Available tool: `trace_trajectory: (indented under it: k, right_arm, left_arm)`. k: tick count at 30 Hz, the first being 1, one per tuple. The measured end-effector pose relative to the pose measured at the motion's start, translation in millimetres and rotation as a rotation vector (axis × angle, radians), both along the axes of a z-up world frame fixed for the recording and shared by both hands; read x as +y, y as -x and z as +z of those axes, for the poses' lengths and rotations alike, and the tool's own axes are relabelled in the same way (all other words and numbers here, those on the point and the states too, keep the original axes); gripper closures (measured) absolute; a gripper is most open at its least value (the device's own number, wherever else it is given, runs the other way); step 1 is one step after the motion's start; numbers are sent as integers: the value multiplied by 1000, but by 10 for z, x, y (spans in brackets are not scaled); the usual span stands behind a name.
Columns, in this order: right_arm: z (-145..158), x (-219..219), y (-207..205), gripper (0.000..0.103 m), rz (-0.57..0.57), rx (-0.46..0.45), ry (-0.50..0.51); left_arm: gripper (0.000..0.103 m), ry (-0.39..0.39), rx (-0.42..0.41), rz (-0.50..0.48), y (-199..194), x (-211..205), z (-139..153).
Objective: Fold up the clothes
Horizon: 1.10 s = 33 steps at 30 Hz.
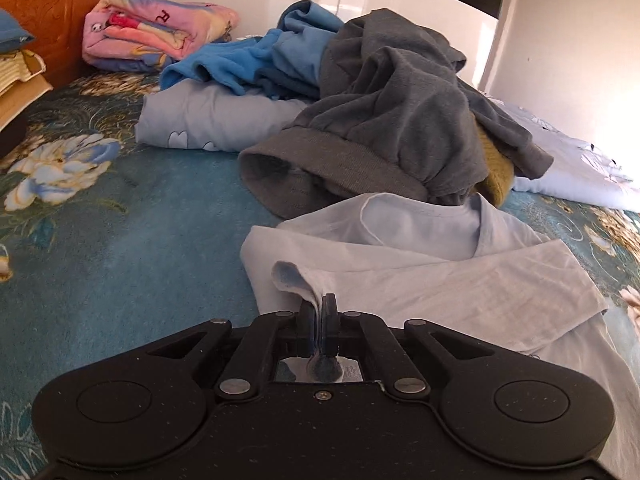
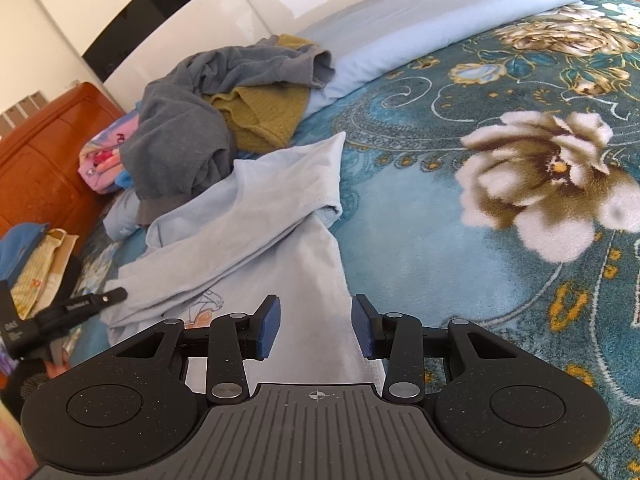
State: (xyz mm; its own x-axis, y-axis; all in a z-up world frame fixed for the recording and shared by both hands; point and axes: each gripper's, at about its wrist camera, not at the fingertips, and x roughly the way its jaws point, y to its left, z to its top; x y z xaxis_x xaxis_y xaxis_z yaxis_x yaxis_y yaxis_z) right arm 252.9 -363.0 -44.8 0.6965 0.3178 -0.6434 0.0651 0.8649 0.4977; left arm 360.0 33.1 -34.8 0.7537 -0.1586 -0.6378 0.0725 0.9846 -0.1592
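left gripper (image 1: 319,312): we see it clenched on a pinched fold at the edge of the pale blue shirt, the cloth squeezed between its two pads and bulging up in a small loop just past them.
right gripper (image 2: 316,328): we see its jaws spread apart, nothing between the blue pads (image 2: 269,330); it hangs just above the near end of the shirt.
pale blue shirt (image 1: 420,256): we find it lying partly folded on the bed, straight ahead of both grippers, one layer turned over another, its far edge touching the clothes pile; a small print shows near the right gripper's left finger.
teal floral blanket (image 2: 460,216): it covers the bed under everything; a big cream flower lies to the right of the shirt.
grey sweatshirt (image 1: 392,112): crumpled just beyond the shirt, its ribbed hem facing us.
mustard knit (image 2: 260,116): tucked under the grey sweatshirt, on its right side.
bright blue garment (image 1: 240,60): bunched behind the grey one, to its left.
light blue quilt (image 2: 400,28): it stretches along the far side, beneath the pile.
pink patterned bundle (image 1: 156,32): folded, far left, against the orange wooden headboard (image 1: 60,8).
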Motion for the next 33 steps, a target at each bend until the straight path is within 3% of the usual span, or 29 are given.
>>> trace_trajectory:
  k: [2, 4, 6, 8, 11, 17, 22, 33]
  right_arm:
    - [24, 8, 5, 67, 3, 0, 7]
    - [46, 12, 16, 67, 5, 4, 14]
    - [74, 16, 38, 67, 4, 4, 19]
    - [105, 26, 69, 67, 4, 3, 28]
    - [147, 54, 147, 67, 12, 9, 52]
    - [164, 68, 463, 66, 16, 47, 110]
    - [124, 25, 802, 60, 9, 90, 137]
    - [17, -59, 1416, 57, 26, 100, 142]
  left_arm:
    - [100, 0, 24, 16, -20, 29, -38]
    - [100, 47, 47, 13, 31, 62, -10]
    - [94, 53, 35, -10, 176, 64, 91]
    - [81, 35, 16, -28, 369, 97, 196]
    - [68, 67, 4, -37, 702, 261, 310]
    - [57, 153, 93, -68, 1466, 542, 253]
    - [56, 256, 193, -101, 1984, 592, 77]
    - [56, 253, 208, -124, 2532, 403, 93]
